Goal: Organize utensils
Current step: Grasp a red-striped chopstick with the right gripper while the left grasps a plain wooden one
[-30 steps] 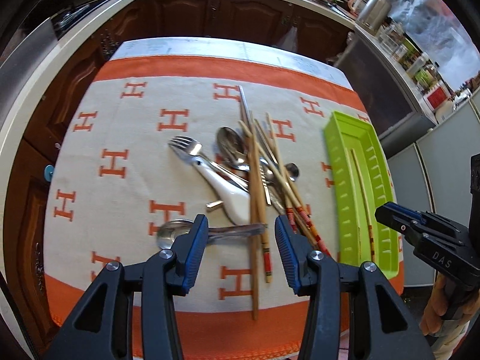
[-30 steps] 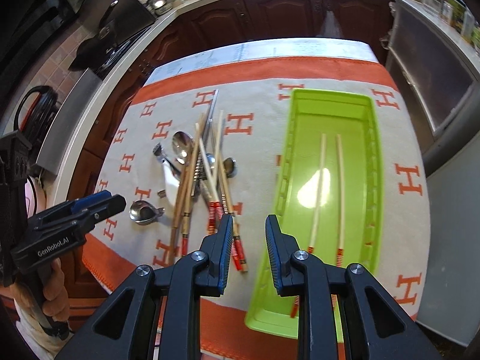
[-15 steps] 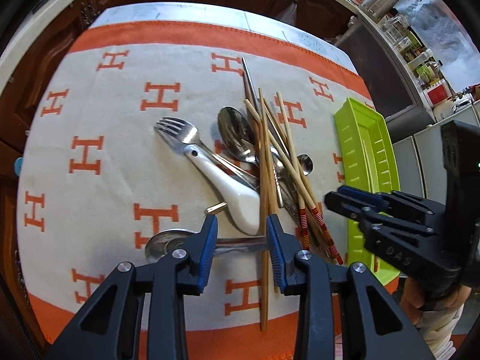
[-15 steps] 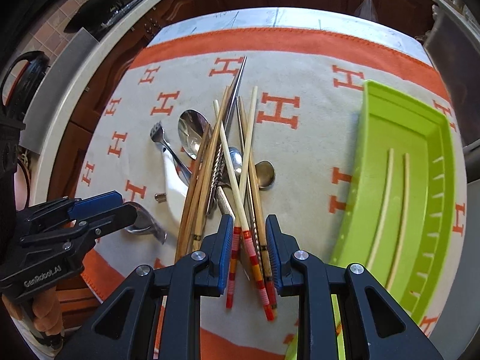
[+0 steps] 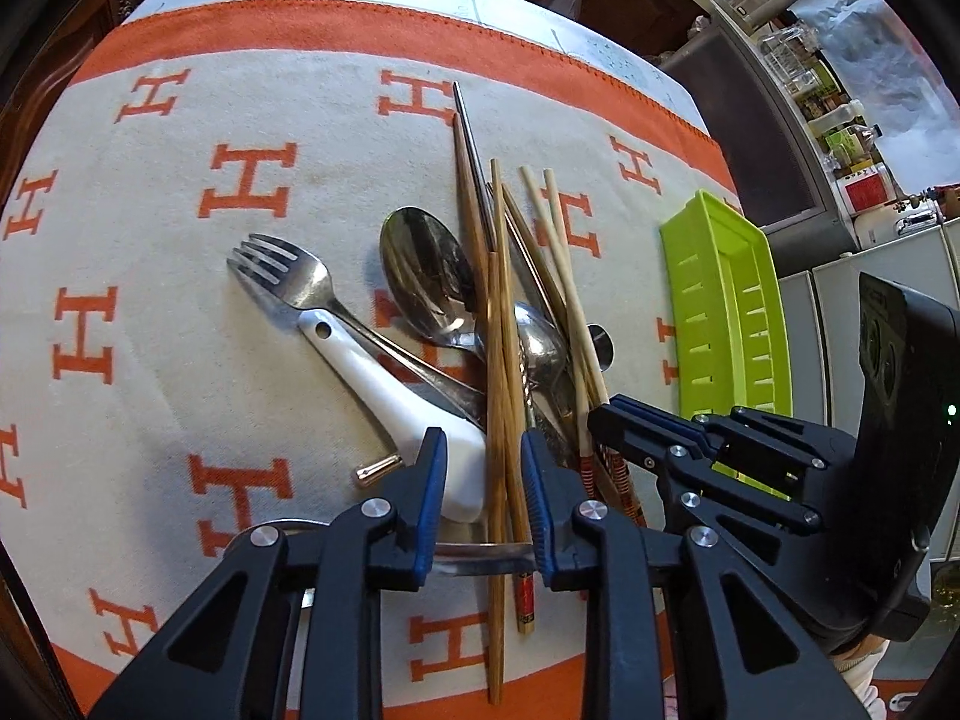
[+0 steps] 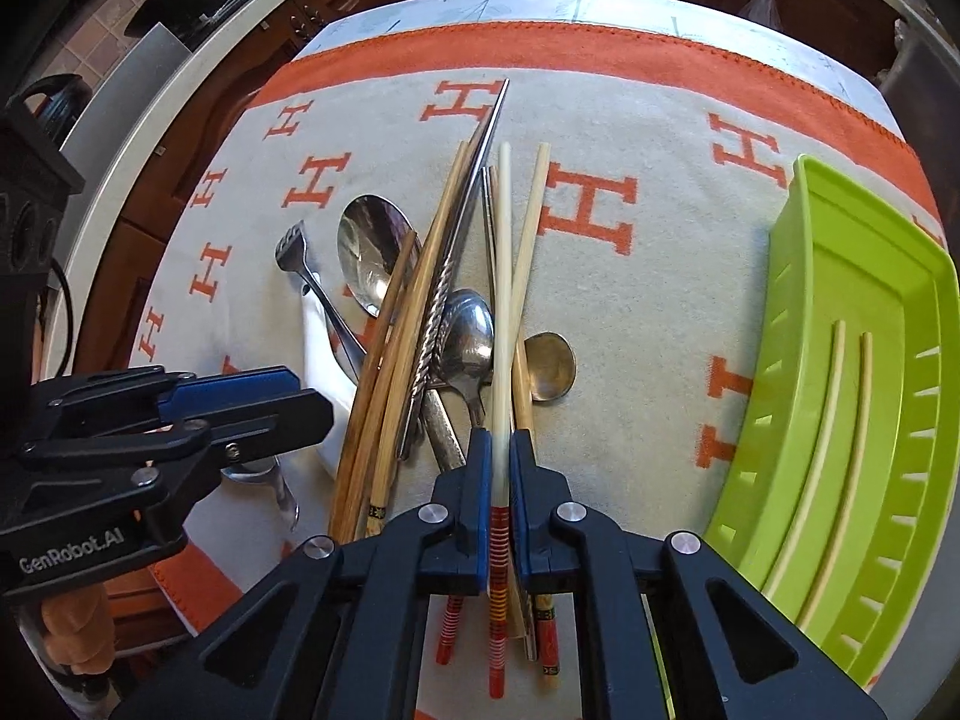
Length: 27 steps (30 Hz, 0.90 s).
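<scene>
A pile of utensils lies on the cloth: several wooden chopsticks (image 5: 498, 324), a large steel spoon (image 5: 423, 273), a fork (image 5: 282, 276) and a white ceramic spoon (image 5: 390, 396). My left gripper (image 5: 483, 450) is open, its jaws either side of two brown chopsticks (image 5: 501, 480) at the pile's near end. My right gripper (image 6: 497, 450) is shut on a pale chopstick with a red-striped end (image 6: 501, 312). The green tray (image 6: 852, 372) at the right holds two pale chopsticks (image 6: 840, 396).
The cloth is white with orange H marks (image 5: 252, 180) and an orange border. A small metal cap (image 5: 375, 471) lies beside the white spoon. Another steel spoon (image 6: 264, 474) lies under the left gripper. Dark cabinets and a counter with jars stand behind.
Both grippers have come down and forward to the pile. The right jaws have shut on the pale chopstick. The left jaws have narrowed around the brown chopsticks.
</scene>
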Each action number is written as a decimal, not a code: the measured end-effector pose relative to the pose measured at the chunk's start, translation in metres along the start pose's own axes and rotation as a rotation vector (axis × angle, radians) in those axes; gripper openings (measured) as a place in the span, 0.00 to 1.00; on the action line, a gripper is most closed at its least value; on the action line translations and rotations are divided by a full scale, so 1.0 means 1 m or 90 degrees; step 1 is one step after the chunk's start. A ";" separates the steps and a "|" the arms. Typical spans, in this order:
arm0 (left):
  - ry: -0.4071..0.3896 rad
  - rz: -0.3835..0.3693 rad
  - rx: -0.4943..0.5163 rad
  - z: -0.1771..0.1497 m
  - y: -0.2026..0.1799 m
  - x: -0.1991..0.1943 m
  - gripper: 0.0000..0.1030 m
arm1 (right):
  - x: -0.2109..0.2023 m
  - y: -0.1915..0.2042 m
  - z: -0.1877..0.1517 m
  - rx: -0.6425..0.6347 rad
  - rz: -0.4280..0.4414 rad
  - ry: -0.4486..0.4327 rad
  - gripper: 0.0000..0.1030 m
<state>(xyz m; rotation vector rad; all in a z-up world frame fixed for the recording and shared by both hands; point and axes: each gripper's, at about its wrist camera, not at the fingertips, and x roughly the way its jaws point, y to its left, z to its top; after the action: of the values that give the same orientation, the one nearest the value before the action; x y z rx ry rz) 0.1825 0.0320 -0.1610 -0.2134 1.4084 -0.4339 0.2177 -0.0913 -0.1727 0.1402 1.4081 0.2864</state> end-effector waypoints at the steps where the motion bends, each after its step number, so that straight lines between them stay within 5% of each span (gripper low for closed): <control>1: 0.001 0.000 0.001 0.000 -0.001 0.001 0.23 | -0.004 -0.001 -0.002 0.002 0.003 -0.003 0.06; 12: 0.014 0.004 0.000 0.007 -0.011 0.023 0.06 | -0.026 -0.017 -0.010 0.029 0.046 -0.033 0.06; 27: -0.023 -0.027 -0.035 -0.003 -0.003 0.002 0.04 | -0.051 -0.034 -0.027 0.065 0.109 -0.058 0.06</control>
<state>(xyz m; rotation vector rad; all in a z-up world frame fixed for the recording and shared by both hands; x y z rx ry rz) 0.1795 0.0284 -0.1618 -0.2946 1.3835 -0.4251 0.1881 -0.1400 -0.1371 0.3555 1.3229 0.3450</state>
